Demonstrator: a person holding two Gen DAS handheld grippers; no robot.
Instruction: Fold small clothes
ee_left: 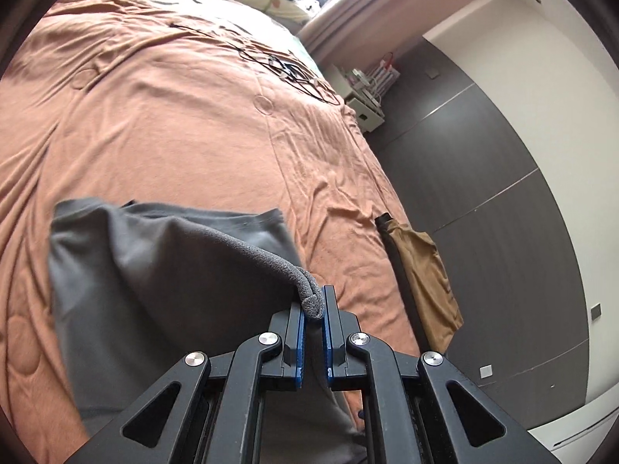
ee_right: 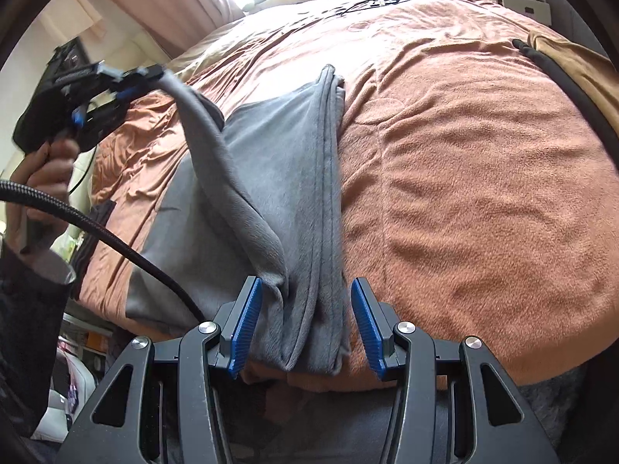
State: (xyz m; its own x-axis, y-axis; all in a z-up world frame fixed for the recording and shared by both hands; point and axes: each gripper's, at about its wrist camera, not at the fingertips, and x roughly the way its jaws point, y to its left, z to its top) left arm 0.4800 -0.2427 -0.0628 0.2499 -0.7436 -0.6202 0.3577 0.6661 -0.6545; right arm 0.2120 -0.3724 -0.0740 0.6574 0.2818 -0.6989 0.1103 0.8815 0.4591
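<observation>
bedroom, orange-brown quilted bedspread (ee_left: 185, 123) over the whole bed, rumpled; pillows w/ bear print at the head, tangle of black cable farther up, a tan garment (ee_left: 421, 266) hanging off the bed edge by the dark wardrobe wall.

we had the grey garment (ee_right: 271, 201) lying near the foot edge of the bed, long axis running from the right gripper (ee_right: 305, 321) away toward the head of the bed. its right side was already doubled into a narrow stack w/ stitched hems showing; the near end hung just over the bed edge, between our right fingers.

left gripper (ee_left: 314, 303): pressed together, pinching a rolled-up edge of the grey cloth, lifted clear of the bed so a band of fabric stretched taut from the pile up to it. in the right wrist view it sat up and to the left, a hand round its handle, braided cable trailing down.

right gripper: spread wide, blue pads either side of the folded stack, not touching it as far as we could tell, prob. hovering just above or in front.

our read: left held the flap that goes over next, so fold direction was left-to-right across the long axis; right was nearer the stack and placed to pin or take the near end.

cloth looked soft, fleecy, thickish; dull grey, limp, likely to sag and slip if the pinch was shallow.
</observation>
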